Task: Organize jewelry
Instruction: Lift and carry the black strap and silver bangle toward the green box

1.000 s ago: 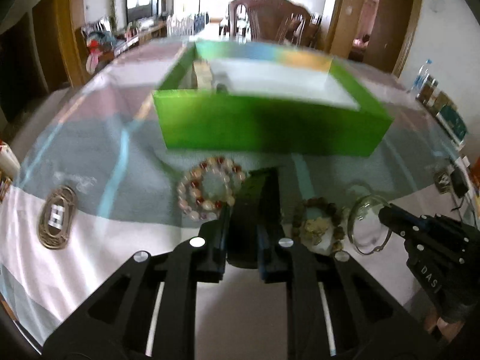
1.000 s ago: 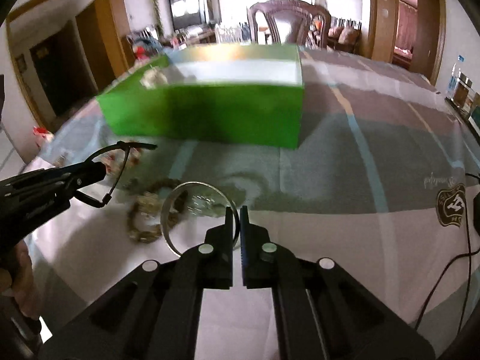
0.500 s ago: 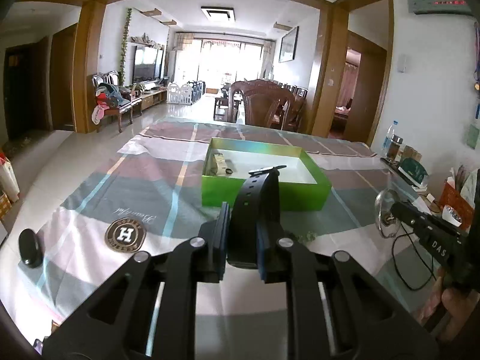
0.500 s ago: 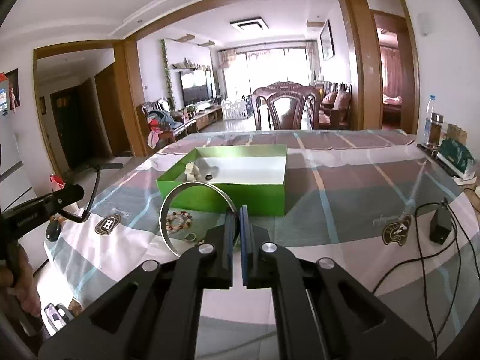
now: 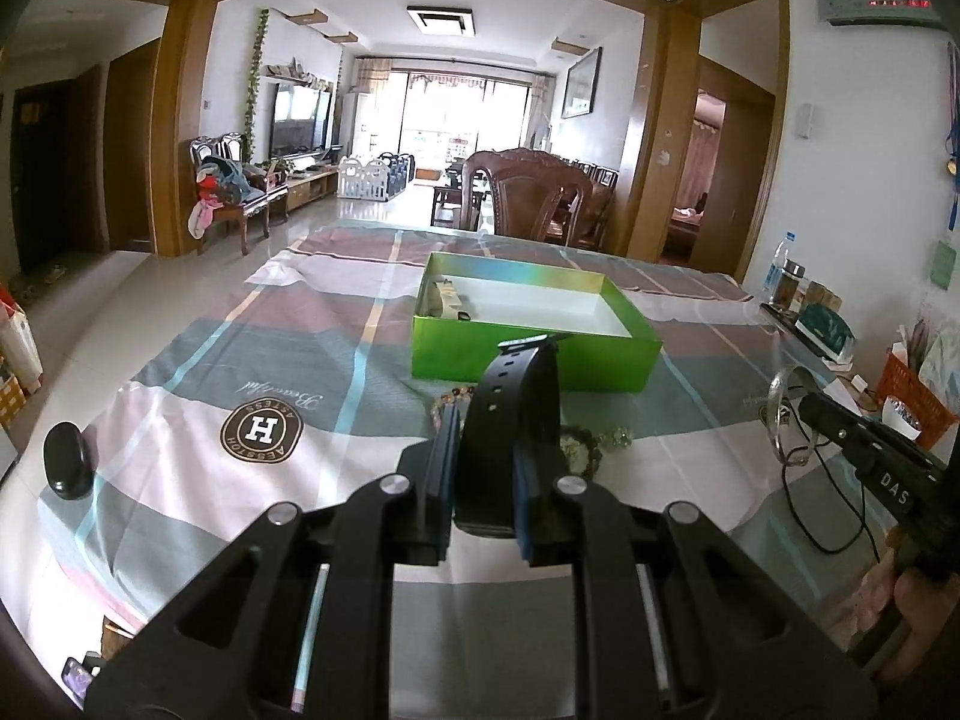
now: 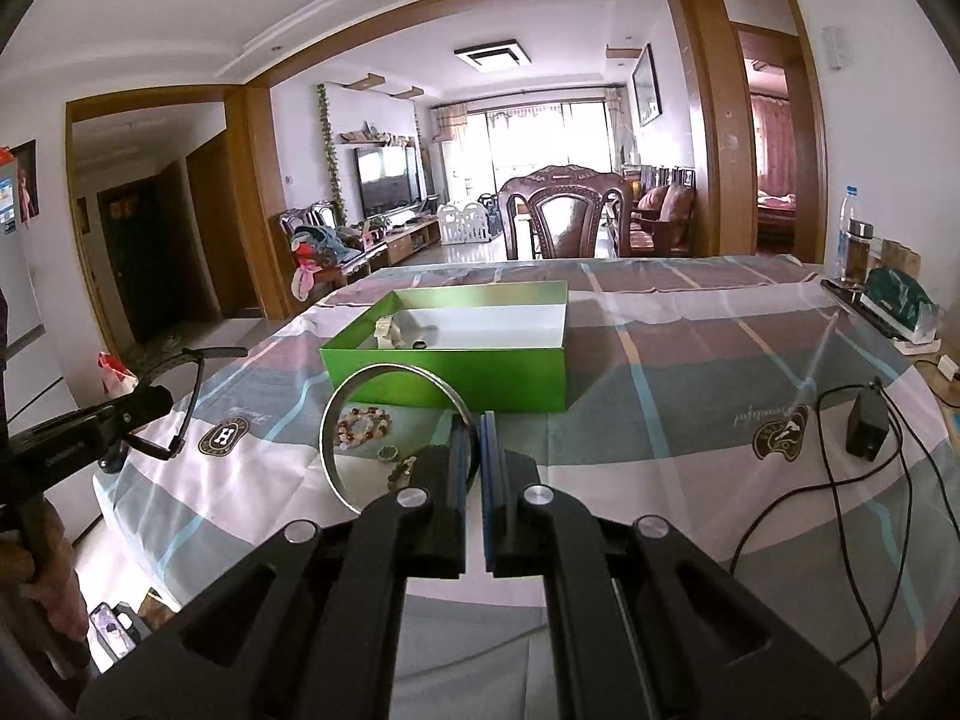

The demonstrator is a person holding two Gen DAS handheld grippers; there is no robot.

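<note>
Both claws now ride high above the counter (image 5: pixel 180 420), each carrying a piece lifted from the loose pile: a second ago they were down among the jewelry, close to the cloth, and half a second ago they had already risen to about this height. The pick-up appears done; what remains, by the look of it, is the carry forward to the green box (image 5: pixel 534 354), which sits ahead of both claws and well apart from them.

The left claw (image 5: pixel 483 480) pinches a black watch strap (image 5: pixel 516 414), the band standing upright between its fingers with the free end curling forward toward the box. Its camera hides much of the pile behind the strap, but it catches the silver bangle (image 5: pixel 780 414) out to its right, held in the air by the other tool.

The right claw (image 6: pixel 480 450) is pressed nearly together on that bangle (image 6: pixel 336 420), gripping the rim so the hoop juts out to its left. This view shows what the left one cannot: a pink-and-white bead bracelet (image 6: pixel 363 423), a small ring (image 6: pixel 389 452) and a darker bead bracelet (image 6: pixel 403 468) lying on the cloth just ahead, seen through and beside the hoop. Inside the box, a pale item (image 6: pixel 387 330) rests at the left end.
</note>
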